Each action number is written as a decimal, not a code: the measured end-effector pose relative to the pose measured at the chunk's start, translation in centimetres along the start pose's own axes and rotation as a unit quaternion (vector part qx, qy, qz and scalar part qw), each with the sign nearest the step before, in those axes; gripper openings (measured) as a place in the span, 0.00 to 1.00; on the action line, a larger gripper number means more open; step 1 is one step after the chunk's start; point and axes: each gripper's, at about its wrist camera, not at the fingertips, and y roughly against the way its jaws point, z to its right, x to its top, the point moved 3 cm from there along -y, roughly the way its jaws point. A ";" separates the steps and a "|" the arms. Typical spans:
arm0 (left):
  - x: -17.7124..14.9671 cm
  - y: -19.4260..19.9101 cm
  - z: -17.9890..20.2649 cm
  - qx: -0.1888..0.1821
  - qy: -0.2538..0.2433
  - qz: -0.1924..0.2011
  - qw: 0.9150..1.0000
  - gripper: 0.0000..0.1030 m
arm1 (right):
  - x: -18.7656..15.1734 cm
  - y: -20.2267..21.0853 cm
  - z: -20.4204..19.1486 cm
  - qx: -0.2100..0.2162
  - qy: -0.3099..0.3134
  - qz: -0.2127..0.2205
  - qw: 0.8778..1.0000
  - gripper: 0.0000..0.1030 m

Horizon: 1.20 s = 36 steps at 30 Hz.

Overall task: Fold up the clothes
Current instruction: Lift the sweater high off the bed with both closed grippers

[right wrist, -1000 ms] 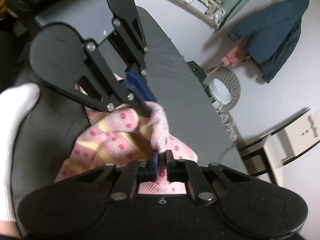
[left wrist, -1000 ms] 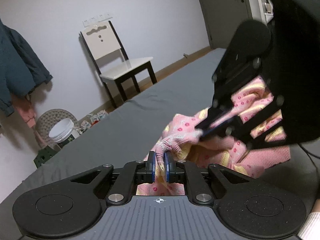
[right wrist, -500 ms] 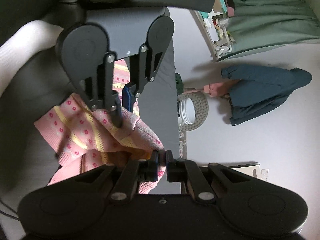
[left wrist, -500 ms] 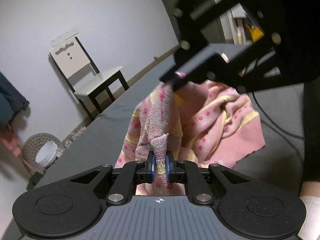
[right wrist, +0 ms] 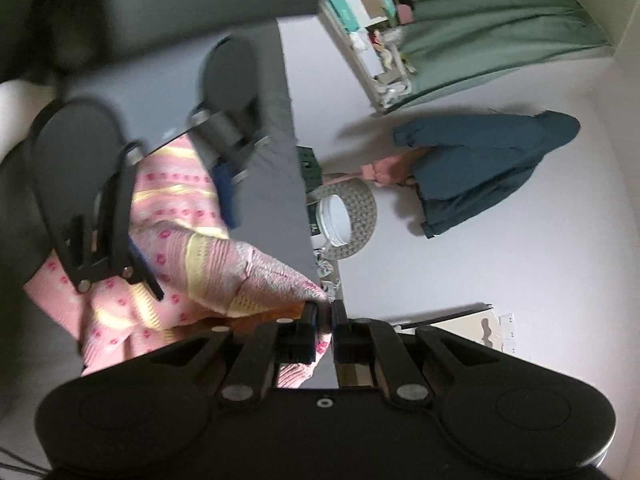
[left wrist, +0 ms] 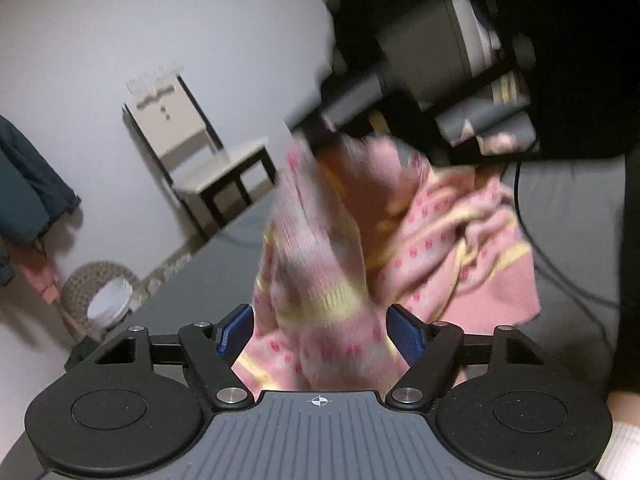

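Observation:
A pink knitted garment (left wrist: 340, 240) with yellow stripes and red dots hangs bunched above the grey surface (left wrist: 568, 216). My left gripper (left wrist: 320, 334) stands open, its blue pads apart, with the cloth hanging loose between them. In the right wrist view the same garment (right wrist: 180, 248) stretches from below the left gripper's frame (right wrist: 120, 184) to my right gripper (right wrist: 324, 312), which is shut on a ribbed edge of it. The right gripper's black frame (left wrist: 400, 80) appears blurred above the garment in the left wrist view.
A white chair with dark legs (left wrist: 200, 160) stands by the wall. A dark blue jacket (right wrist: 480, 168) hangs on the wall above a woven basket with a white tub (right wrist: 340, 216). A cluttered shelf (right wrist: 372, 32) and green curtain (right wrist: 500, 20) lie beyond. A black cable (left wrist: 560, 272) crosses the grey surface.
My left gripper has opened and let go of the garment's edge. The right gripper keeps its hold and has lifted the cloth higher, turning as it went.

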 end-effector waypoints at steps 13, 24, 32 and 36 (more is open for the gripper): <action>-1.8 2.2 -6.0 0.106 0.152 0.023 0.982 0.09 | 0.6 -0.4 -2.7 0.037 0.014 -0.016 0.999 0.07; -2.6 2.2 -6.9 0.109 0.166 0.027 0.980 0.09 | 2.7 -2.6 -3.6 0.099 -0.170 -0.038 0.980 0.37; -2.8 2.1 -7.5 0.111 0.174 0.025 0.978 0.09 | 1.4 -5.0 -2.6 0.130 -0.280 -0.052 0.950 0.34; -2.7 1.9 -7.3 0.108 0.170 0.021 0.979 0.09 | 0.5 -6.3 -2.5 0.153 -0.314 -0.063 0.935 0.18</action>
